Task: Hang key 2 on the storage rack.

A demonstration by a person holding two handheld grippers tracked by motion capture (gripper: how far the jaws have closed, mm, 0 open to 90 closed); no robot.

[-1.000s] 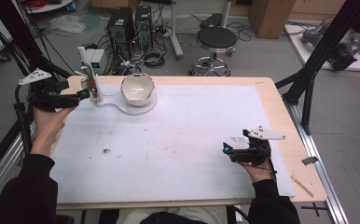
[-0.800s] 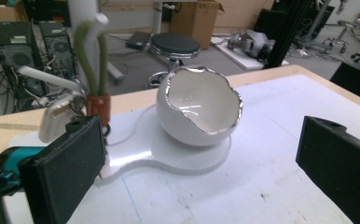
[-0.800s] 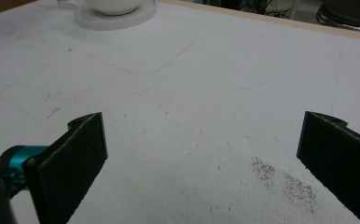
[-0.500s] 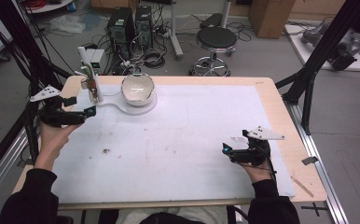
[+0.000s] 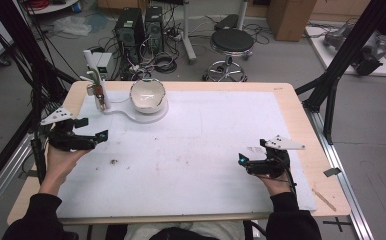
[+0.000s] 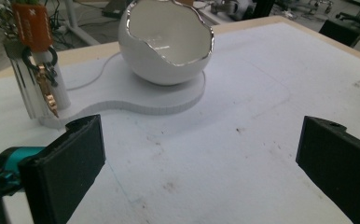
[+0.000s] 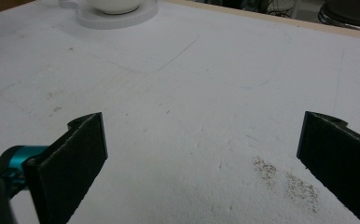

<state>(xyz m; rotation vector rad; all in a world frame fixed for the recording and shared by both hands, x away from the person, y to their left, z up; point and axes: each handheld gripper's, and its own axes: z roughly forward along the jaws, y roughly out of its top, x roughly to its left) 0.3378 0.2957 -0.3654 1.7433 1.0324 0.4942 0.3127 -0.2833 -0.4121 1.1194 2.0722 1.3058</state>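
Maybe the left tongs [image 5: 88,137], wide open and empty, could bump the white egg-shaped bowl [image 6: 165,39] and tip it off its flat white stand [image 6: 136,95]. The bowl was shiny, with a jagged silver rim, at the desk's [image 5: 281,95] far left. The right tongs [image 5: 248,161] were open too.

Left claw [image 5: 97,135] held at the left side, jaws spread wide, nothing between them. Right claw [image 5: 242,161] held low at the right, jaws likewise wide apart and empty.
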